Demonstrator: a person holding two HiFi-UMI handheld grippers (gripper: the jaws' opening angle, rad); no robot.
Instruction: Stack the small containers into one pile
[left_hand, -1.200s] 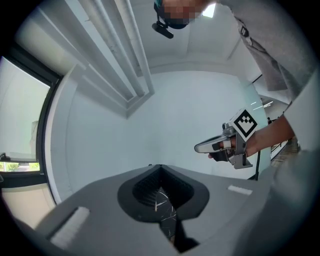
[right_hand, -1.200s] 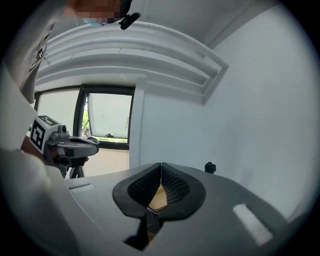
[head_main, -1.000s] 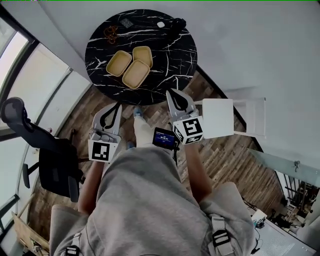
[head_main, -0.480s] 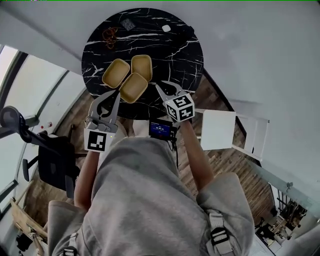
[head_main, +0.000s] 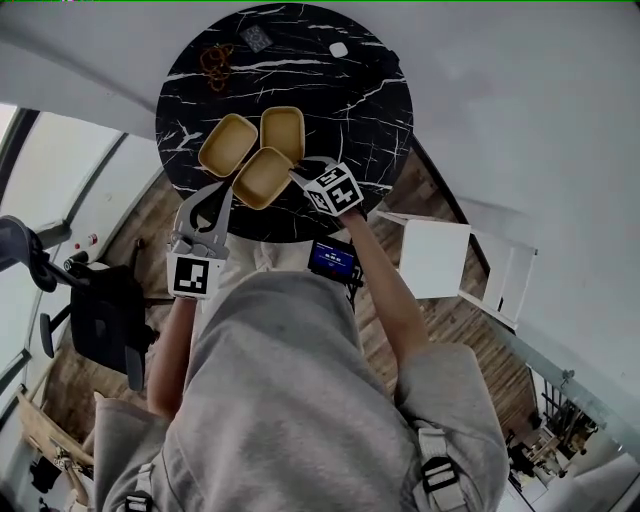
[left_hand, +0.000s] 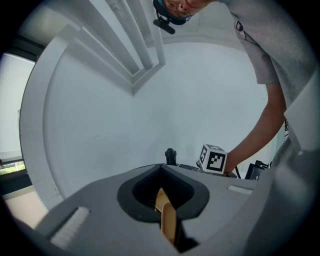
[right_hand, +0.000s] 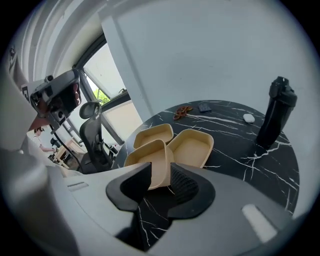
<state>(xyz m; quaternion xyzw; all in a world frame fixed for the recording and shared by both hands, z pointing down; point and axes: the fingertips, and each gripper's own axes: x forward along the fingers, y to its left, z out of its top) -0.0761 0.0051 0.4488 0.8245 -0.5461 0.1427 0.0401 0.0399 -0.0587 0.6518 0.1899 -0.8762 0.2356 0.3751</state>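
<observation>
1. Small containers (head_main: 283, 133), three of them, sit unstacked on the bench (head_main: 370, 110). The nearest container (right_hand: 150, 162) has its near corner between the jaws of the right gripper (right_hand: 160, 177), which have just been opening and stand apart.
2. Its long axis slants away from those jaws toward the other two, which sit against its far side.
3. Left gripper (head_main: 212, 195), jaws together and empty, hovers just left of the nearest container. Nothing stands in the way.

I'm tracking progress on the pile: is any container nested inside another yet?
No, the head view shows the three containers lying side by side on the table, each one's inside bare.
</observation>
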